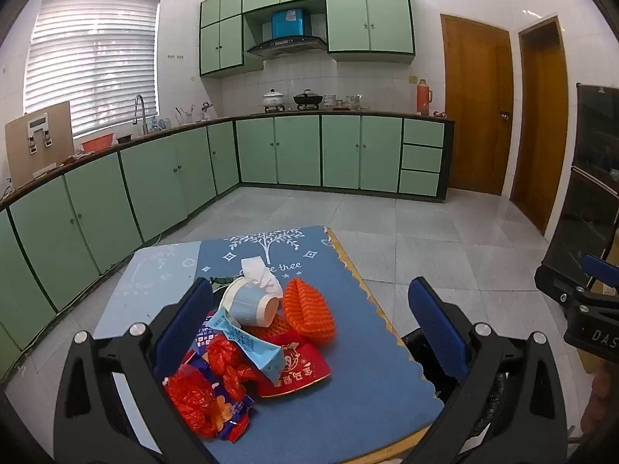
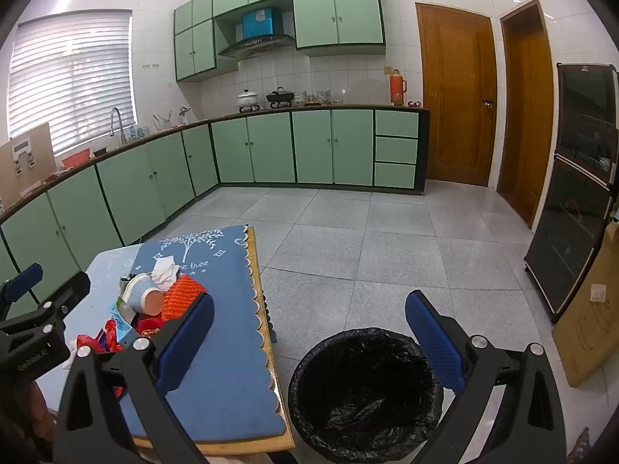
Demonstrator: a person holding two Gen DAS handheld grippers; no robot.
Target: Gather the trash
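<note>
Starting with nothing gripped, both my left gripper [image 1: 309,317] and right gripper [image 2: 309,332] hang with fingers spread wide. The trash [image 1: 251,332] lies heaped on the blue tabletop [image 1: 348,398]: 1 tipped paper cup [image 1: 249,301], an orange foam net [image 1: 309,311], crinkly red wrappers [image 1: 193,398]. I should take the top, loose piece first, pinch firmly, then carry it to the black-lined bin [image 2: 363,394] beside the tabletop.

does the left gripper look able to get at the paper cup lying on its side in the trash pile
Probably yes. The left gripper is open and empty, with the paper cup just ahead of its fingers on top of the pile. Nothing covers the cup; only a crumpled tissue and the orange foam net crowd it.
</note>
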